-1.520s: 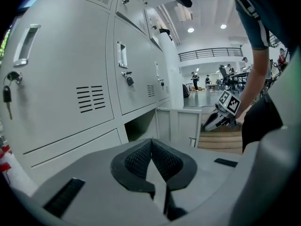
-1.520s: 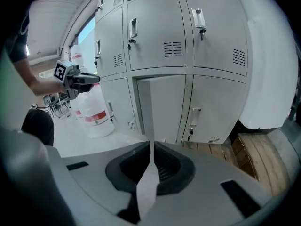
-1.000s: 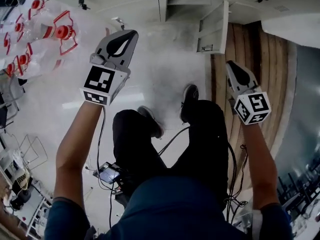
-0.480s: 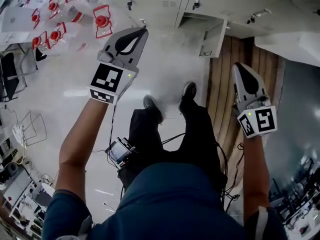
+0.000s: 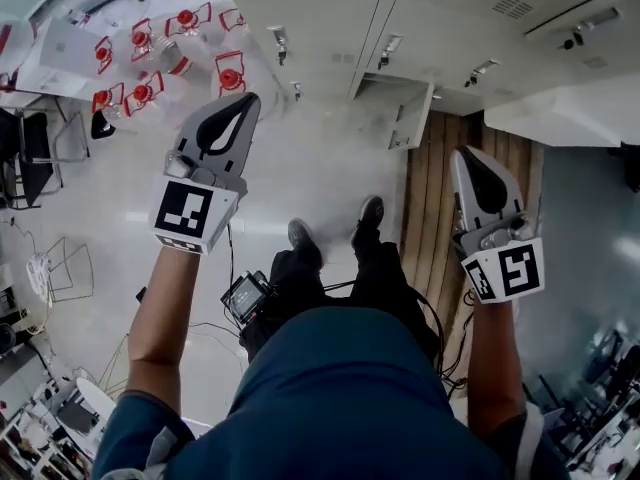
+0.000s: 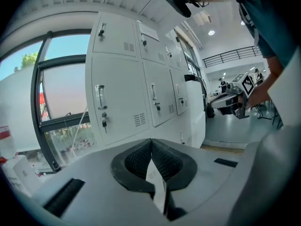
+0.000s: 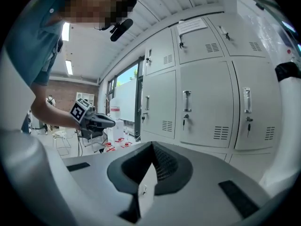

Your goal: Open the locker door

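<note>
A bank of white lockers (image 5: 330, 8) runs across the top of the head view, each door with a handle and a key. One low locker door (image 5: 412, 114) stands ajar, swung out over the floor. My left gripper (image 5: 250, 98) is held out in the air short of the lockers, its jaws together and empty. My right gripper (image 5: 462, 154) hangs to the right of the ajar door, also shut on nothing. In the left gripper view the shut left gripper (image 6: 151, 142) points at the locker doors (image 6: 120, 93). From the right gripper view, the right gripper (image 7: 151, 146) faces other locker doors (image 7: 207, 107).
Red-capped bottles (image 5: 140, 63) lie on the floor at upper left. A strip of wooden planks (image 5: 430, 218) runs beside the grey floor. The person's shoes (image 5: 335, 230) stand below the lockers, a small device with cables (image 5: 245, 296) at the hip. A window (image 6: 61, 98) adjoins the lockers.
The head view has lifted, so more locker doors show at the top. The ajar door has slid down in the picture. Both grippers stay held out in the air, jaws together.
</note>
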Tool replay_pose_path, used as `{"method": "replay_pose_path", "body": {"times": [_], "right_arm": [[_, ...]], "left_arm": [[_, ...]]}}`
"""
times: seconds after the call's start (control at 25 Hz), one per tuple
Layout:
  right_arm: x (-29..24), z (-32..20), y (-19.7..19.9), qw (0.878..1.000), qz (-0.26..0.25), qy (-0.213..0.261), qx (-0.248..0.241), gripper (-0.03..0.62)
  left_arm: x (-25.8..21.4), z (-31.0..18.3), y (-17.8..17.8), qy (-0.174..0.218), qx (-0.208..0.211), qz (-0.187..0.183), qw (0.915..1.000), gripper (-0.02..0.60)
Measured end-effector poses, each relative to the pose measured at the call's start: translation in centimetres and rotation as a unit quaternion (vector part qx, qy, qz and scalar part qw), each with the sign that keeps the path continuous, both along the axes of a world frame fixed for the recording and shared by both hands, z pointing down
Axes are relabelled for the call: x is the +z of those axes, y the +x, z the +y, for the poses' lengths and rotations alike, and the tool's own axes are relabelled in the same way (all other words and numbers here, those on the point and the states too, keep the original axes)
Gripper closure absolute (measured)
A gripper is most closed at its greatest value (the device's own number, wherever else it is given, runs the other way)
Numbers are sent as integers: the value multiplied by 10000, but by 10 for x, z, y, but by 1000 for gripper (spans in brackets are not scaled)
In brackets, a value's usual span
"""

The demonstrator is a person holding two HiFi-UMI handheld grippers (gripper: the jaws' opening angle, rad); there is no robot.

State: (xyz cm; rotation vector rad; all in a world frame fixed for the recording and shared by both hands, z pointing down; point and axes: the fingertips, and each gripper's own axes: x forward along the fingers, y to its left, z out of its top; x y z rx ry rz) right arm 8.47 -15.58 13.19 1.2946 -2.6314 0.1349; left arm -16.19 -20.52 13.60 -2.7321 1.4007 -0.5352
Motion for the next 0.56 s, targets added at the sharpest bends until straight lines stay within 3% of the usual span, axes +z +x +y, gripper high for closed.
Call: {"method": "replay_pose_path", "body": {"times": [0.24, 0.56], "right_arm": [[-61, 17, -8, 9994, -24, 338, 23, 559], [-112, 33, -20, 9982, 116, 582, -33, 559]], "left_arm": [[-79, 35, -12, 311, -173, 260, 9990, 565], [-134, 68, -26, 507, -399, 333, 9974, 565]]}}
